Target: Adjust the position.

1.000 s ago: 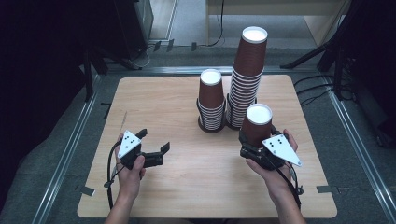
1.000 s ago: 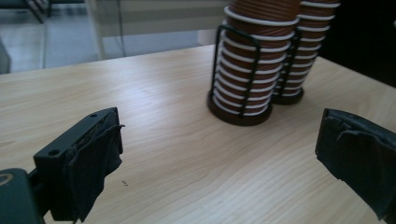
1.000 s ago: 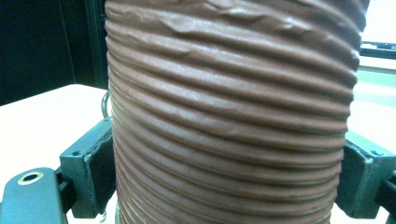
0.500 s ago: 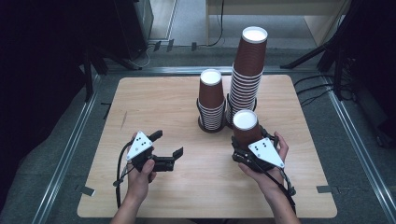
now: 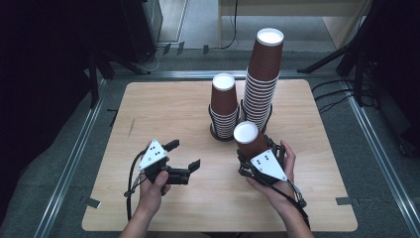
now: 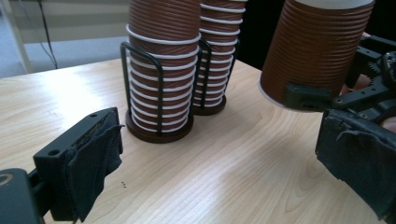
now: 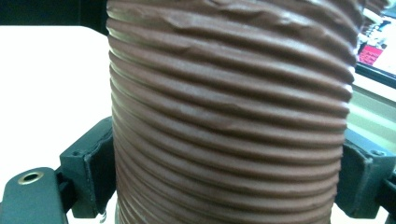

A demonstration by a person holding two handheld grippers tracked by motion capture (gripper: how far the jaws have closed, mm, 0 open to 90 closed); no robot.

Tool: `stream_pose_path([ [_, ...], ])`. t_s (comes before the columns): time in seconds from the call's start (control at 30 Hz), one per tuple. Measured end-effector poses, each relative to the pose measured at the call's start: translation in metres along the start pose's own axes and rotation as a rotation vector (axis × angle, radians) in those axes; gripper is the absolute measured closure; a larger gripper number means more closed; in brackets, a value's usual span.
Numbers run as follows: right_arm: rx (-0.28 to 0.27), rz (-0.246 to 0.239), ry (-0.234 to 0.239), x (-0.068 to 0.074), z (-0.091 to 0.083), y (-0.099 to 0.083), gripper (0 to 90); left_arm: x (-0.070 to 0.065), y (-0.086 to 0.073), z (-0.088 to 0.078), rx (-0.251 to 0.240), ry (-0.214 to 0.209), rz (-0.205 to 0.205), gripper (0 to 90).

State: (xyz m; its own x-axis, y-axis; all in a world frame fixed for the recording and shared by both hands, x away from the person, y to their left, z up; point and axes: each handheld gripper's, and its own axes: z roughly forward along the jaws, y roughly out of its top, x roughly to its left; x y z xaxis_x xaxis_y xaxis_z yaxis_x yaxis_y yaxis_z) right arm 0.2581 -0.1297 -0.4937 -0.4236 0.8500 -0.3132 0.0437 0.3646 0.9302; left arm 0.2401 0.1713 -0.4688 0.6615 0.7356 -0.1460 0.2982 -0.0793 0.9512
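Observation:
My right gripper (image 5: 256, 151) is shut on a brown ribbed paper cup (image 5: 249, 141) and holds it upright just above the table, in front of the two cup stacks. Seen from the right gripper view, the cup (image 7: 229, 116) sits squeezed between both jaws, its ribs slightly dented. My left gripper (image 5: 183, 155) stands open over the table to the left, jaws pointing toward the cup, with nothing between them. Its own view shows the left gripper (image 6: 219, 163) gaping wide, with the held cup (image 6: 317, 46) at the upper right in the right gripper (image 6: 364, 93).
A short stack of cups (image 5: 224, 106) and a tall stack (image 5: 262, 74) stand in black wire holders at the table's back centre. The wooden table (image 5: 163, 109) has bare room on its left half and along the front edge.
The right gripper has carried the cup leftward and a little lower, toward the table's middle. The left gripper has shifted to the right, closer to the cup.

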Motion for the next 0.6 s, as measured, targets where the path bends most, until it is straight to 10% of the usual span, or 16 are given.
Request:
stream_pose_path([
  [0.6, -0.001, -0.153, -0.006, 0.014, 0.001, 0.002, 11.4, -0.012, 0.003, 0.008, 0.015, -0.078, 0.020, 0.0],
])
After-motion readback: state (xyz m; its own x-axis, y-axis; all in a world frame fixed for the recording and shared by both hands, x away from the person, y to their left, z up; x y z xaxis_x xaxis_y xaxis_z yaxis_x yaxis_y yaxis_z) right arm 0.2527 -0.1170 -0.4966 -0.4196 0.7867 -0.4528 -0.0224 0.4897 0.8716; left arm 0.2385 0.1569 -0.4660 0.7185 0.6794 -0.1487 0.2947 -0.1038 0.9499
